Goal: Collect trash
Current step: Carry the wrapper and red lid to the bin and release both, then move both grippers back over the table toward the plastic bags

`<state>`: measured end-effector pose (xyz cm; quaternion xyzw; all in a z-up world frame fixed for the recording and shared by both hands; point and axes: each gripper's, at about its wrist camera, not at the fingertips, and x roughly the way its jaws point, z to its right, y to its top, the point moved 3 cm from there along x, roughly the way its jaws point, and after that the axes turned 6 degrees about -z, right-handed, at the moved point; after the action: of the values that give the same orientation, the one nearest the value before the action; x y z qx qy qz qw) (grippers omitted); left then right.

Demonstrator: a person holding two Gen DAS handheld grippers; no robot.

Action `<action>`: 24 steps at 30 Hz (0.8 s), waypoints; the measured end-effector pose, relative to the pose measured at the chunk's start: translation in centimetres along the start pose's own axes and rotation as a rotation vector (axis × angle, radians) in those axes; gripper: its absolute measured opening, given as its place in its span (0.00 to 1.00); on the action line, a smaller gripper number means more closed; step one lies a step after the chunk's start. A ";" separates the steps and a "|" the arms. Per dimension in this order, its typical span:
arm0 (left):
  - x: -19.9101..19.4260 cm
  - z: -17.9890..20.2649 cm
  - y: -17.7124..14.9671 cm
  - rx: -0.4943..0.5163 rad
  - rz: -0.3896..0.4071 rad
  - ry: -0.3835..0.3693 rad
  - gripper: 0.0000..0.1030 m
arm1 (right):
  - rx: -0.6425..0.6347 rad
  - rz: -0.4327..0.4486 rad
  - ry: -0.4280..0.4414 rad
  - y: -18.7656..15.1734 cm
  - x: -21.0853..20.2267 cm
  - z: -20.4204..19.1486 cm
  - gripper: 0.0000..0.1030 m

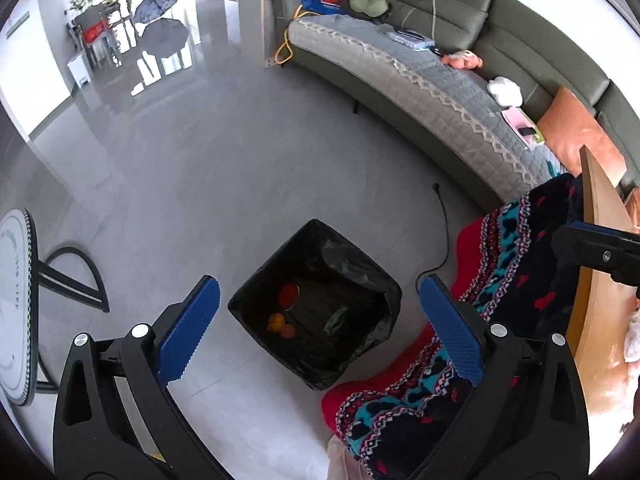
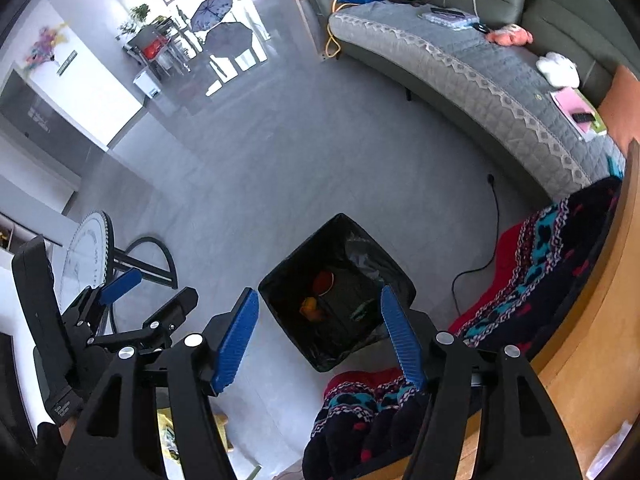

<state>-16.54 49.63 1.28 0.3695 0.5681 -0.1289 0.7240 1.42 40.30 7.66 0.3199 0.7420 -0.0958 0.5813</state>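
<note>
A black-lined trash bin (image 1: 280,272) (image 2: 296,258) stands on the grey floor. Inside it lie orange pieces (image 1: 282,326) (image 2: 310,306), a red round item (image 1: 289,296) (image 2: 323,280) and a green scrap (image 1: 336,320) (image 2: 362,310). My left gripper (image 1: 320,292) hangs above the bin, open wide, with nothing between its blue pads. My right gripper (image 2: 318,292) is over the bin too, open and holding nothing. The left gripper (image 2: 156,288) also shows at the left of the right wrist view. Part of the right gripper (image 1: 592,240) shows at the right edge of the left wrist view.
A patterned red and navy blanket (image 1: 500,280) hangs off a wooden table edge (image 1: 600,288) right of the bin. A black cable (image 1: 444,232) runs on the floor. A grey-covered sofa (image 1: 420,92) lies beyond. A round side table (image 1: 16,304) stands left.
</note>
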 end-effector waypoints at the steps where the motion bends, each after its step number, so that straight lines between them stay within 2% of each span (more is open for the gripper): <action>1: -0.1 0.3 -0.1 0.010 0.000 -0.001 0.94 | 0.008 0.002 0.000 -0.2 -0.2 0.4 0.63; 12: -0.4 5.4 0.1 0.102 -0.012 -0.087 0.94 | 0.122 0.055 -0.002 -3.1 -3.7 4.9 0.63; 24: -1.8 16.7 -0.7 0.305 -0.002 -0.186 0.94 | 0.281 0.129 -0.064 -8.7 -9.2 12.3 0.63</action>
<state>-5.36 37.34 4.06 0.4610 0.4731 -0.2478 0.7087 7.31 23.84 10.42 0.4419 0.6801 -0.1713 0.5593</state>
